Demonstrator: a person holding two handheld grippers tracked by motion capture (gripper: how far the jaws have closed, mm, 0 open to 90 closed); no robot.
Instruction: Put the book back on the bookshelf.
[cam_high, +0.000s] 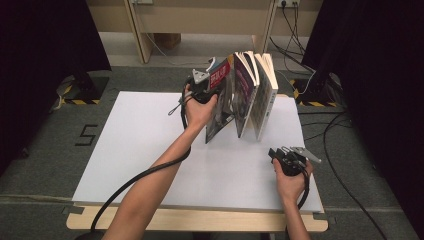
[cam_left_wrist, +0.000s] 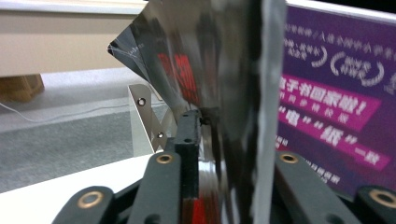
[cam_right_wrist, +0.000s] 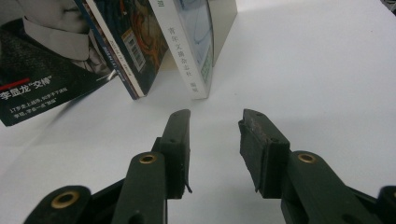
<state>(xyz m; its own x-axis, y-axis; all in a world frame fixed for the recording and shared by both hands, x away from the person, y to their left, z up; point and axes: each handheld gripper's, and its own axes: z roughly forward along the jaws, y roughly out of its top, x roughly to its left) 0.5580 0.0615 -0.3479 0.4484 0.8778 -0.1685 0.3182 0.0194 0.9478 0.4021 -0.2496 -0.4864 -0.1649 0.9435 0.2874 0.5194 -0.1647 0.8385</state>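
A white board (cam_high: 150, 145) covers the table, with a strip of bare wooden edge (cam_high: 200, 220) at the near side. On the grey floor (cam_high: 45, 150) to the left lies a black mark shaped like a 5 (cam_high: 86, 135). Yellow-and-black striped tape (cam_high: 75, 101) sits far left — another strip (cam_high: 310, 103) far right. Black cables (cam_high: 345, 150) trail along the right floor — dark curtains (cam_high: 45, 35) hang on both sides.
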